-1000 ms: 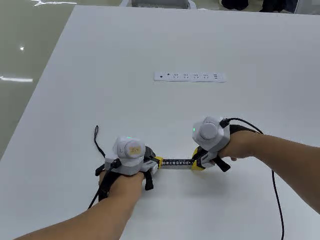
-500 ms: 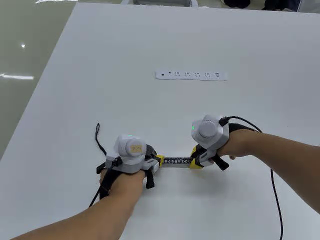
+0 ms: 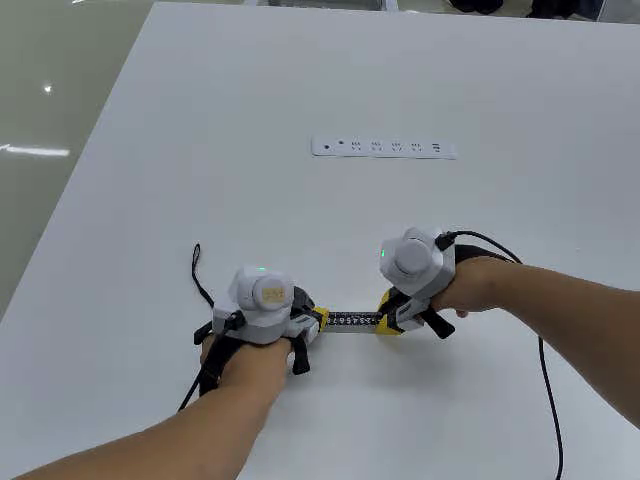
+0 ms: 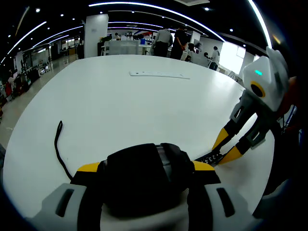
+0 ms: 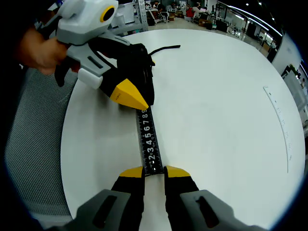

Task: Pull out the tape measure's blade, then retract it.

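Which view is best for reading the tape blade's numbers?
Right gripper view: the blade runs straight from the right tool to the case, digits legible. Head view shows it as a short dark strip, digits too small. Left gripper view catches a sliver beyond the case.

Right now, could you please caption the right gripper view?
Right gripper pinches the blade; left gripper clamps the tape measure.

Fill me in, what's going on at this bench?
A person works two handheld grippers on a white table. The left gripper clamps the black tape measure case, and the right gripper pinches the end of the blade. A short length of blade is out, stretched between them. A power strip lies farther back.
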Tool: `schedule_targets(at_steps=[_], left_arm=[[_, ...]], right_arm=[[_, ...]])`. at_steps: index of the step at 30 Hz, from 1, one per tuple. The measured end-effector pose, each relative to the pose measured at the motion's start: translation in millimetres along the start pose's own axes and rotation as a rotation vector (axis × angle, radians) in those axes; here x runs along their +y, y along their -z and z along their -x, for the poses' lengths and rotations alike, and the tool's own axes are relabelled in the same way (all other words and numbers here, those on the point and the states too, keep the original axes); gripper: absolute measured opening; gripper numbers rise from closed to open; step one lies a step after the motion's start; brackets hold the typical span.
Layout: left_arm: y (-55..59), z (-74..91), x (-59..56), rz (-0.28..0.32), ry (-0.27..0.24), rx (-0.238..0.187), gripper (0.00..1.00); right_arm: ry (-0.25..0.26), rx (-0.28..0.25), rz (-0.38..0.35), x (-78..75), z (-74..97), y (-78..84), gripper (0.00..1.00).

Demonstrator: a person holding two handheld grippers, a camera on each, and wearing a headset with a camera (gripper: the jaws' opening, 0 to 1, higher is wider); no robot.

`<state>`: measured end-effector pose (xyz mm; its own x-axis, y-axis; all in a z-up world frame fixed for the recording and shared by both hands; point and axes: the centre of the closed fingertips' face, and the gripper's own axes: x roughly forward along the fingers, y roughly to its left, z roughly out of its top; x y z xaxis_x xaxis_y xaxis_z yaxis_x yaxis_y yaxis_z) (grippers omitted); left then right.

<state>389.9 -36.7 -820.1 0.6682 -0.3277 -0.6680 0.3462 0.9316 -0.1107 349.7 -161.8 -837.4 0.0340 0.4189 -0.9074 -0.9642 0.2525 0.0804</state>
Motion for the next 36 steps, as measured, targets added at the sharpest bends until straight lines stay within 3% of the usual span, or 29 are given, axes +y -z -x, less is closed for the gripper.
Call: schedule_targets(at_steps=[36], left_arm=[[0.1,-0.8,0.2,0.001,0.003,-0.002,0.69]], right_arm=[[0.0,-0.002,0.012,1.5,-7.3,-12.2,0.15]])
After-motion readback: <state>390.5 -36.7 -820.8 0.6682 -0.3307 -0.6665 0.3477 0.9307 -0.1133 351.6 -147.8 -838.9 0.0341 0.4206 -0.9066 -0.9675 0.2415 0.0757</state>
